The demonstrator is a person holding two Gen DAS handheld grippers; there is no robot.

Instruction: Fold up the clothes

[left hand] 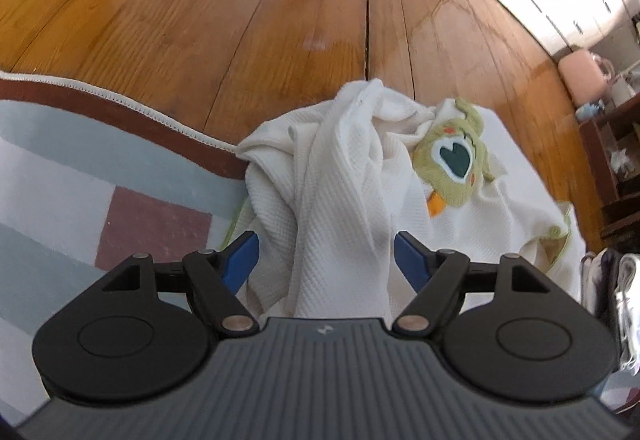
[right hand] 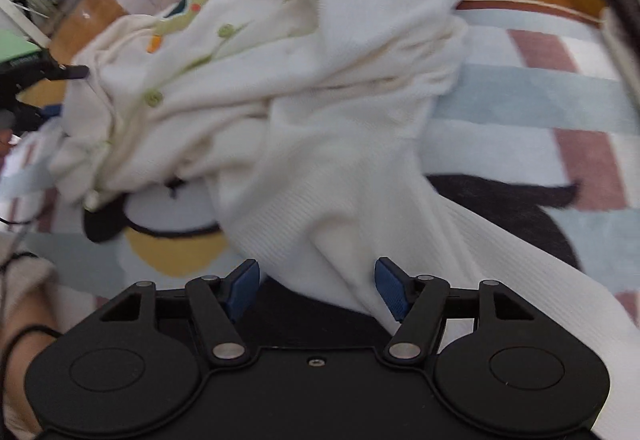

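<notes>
We are holding the left gripper (left hand: 326,260) wide open over the crumpled white garment (left hand: 360,176), which is lying half on the rug (left hand: 80,176), half on the wooden floor (left hand: 240,20). Our right gripper (right hand: 316,286), tilted steeply down, is gaping around a fold without pinching it.

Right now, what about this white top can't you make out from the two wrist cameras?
- Left wrist: the white top's near hem, hidden behind the left claw.
- Right wrist: its outline, motion-blurred; cloth runs off the lower right edge past the right claw.
- Both: sleeves, lost in bunched folds.
- Green patch: partly creased.
</notes>
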